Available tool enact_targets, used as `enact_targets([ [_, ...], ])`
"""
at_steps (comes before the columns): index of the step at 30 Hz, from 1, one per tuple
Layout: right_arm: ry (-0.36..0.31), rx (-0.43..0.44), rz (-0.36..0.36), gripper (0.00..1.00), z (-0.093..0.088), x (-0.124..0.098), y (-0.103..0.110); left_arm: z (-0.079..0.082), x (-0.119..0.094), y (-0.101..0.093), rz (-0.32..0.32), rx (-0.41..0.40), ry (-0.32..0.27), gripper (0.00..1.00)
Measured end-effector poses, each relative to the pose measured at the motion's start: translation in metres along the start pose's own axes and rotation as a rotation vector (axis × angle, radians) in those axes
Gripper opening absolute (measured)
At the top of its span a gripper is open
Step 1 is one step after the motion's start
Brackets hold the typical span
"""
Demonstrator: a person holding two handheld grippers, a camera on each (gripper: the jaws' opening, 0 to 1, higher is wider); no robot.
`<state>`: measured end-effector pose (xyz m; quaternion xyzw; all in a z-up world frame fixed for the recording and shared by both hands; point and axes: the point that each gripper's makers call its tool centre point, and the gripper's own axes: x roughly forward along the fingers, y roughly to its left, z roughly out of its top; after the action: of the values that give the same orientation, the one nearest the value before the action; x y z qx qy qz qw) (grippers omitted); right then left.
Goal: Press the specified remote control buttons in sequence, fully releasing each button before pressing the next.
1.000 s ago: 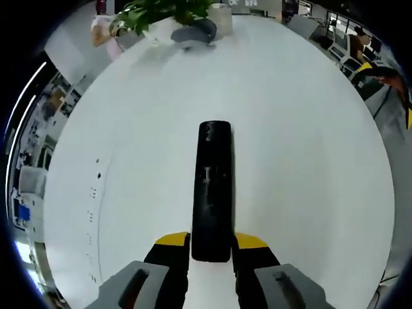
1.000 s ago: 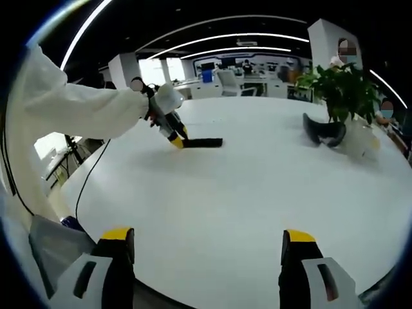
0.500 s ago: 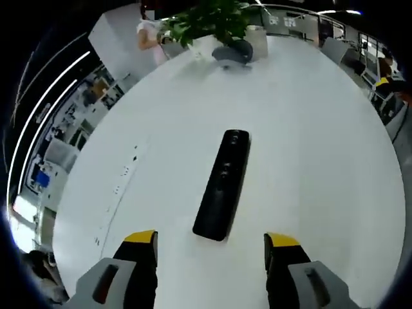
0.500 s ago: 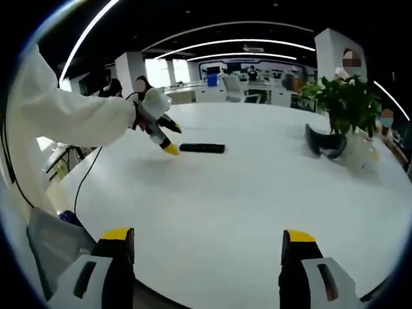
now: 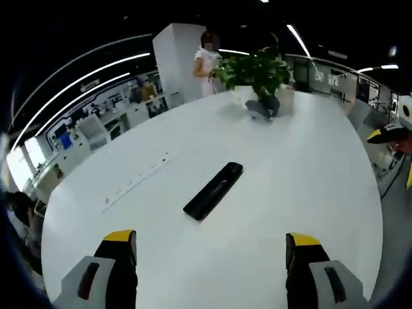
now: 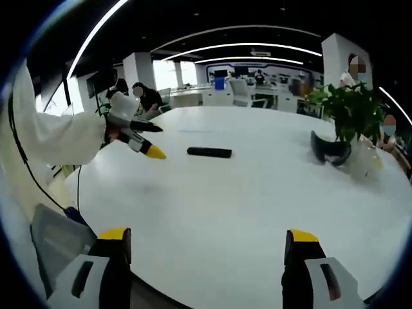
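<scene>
A black remote control [image 5: 214,190] lies flat on the white table [image 5: 309,174], alone, a good way ahead of my left gripper [image 5: 210,257]. That gripper is open, its yellow-tipped fingers [image 5: 119,244] spread wide with nothing between them. In the right gripper view the remote [image 6: 209,152] sits at mid-table, and the left gripper [image 6: 154,140], held by a white-sleeved arm, hovers just left of it, apart from it. My right gripper [image 6: 207,257] is open and empty near the table's front edge, far from the remote.
A potted plant [image 5: 257,67] and a dark curved object [image 5: 261,108] stand at the table's far end; they appear in the right gripper view as plant [image 6: 351,109] and dark object [image 6: 328,148]. A socket strip [image 5: 138,182] runs left of the remote. People stand and sit beyond the table.
The left gripper has let go of the remote, opened wide and drawn back and up from it. The remote stays flat on the table. The right gripper has hardly moved.
</scene>
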<state>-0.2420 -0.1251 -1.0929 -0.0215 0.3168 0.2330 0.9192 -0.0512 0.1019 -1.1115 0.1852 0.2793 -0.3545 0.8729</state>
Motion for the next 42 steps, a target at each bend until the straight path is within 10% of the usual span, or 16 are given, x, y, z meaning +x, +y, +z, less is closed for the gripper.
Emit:
enact_targets([
  [13,-0.031,0.007,0.029,0.99,0.006,-0.004,0.003,0.004,-0.063,-0.038,0.042,-0.124,-0.156,1.00],
  [42,-0.093,-0.047,0.078,0.99,0.014,-0.017,0.012,-0.029,-0.139,-0.136,0.055,-0.238,-0.258,1.00],
])
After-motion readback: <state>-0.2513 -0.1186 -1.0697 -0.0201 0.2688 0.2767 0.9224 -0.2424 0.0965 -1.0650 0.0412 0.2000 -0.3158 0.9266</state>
